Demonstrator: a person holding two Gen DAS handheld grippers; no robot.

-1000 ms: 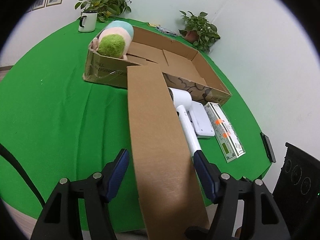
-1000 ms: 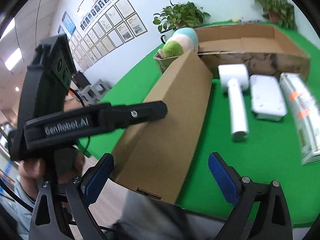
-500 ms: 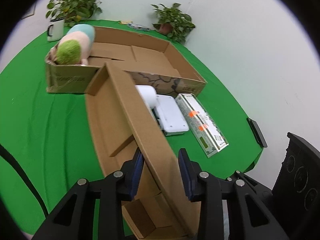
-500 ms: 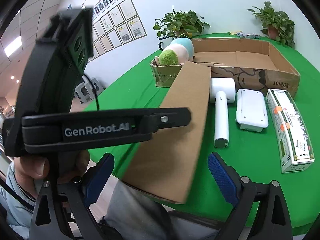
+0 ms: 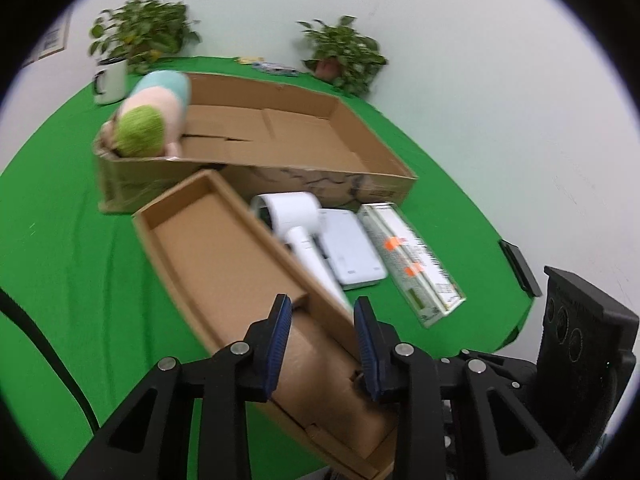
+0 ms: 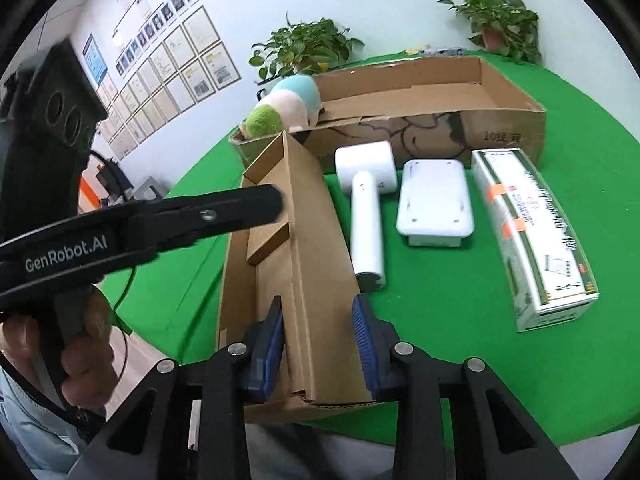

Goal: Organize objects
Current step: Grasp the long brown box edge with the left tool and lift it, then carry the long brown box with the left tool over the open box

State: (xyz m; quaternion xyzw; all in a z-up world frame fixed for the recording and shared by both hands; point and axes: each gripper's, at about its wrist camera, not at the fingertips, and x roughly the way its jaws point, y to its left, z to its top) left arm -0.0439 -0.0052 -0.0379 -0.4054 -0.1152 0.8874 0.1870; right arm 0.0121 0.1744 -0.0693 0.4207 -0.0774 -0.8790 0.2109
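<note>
Left wrist view: left gripper [image 5: 322, 342] is pinching the right long wall of the narrow cardboard box [image 5: 224, 256] at its near end. The box lies open side up on the green table [image 5: 60, 240], its far end just short of the big shallow carton [image 5: 304, 136]. I judge it light, empty and stiff along the wall, but thin board that will flex and twist if lifted from one end, so I want both grips on that wall, near the corner where the fold stiffens it. Against a second ago: the box showed me only a flat closed face then, and now its open inside faces up; these jaws were spread wide then and had already closed on the wall half a second back.

Right wrist view: right gripper [image 6: 318, 334] is also clamped on the same wall at the near end, pads pressing the board from both sides. Its jaws have just been closing, from wide open half a second ago. The hair dryer [image 6: 366, 208], white flat device [image 6: 434, 204] and long printed carton [image 6: 532, 232] sit to the right, unmoved. The plush toy [image 6: 280, 112] is in the big carton's far left corner.
</note>
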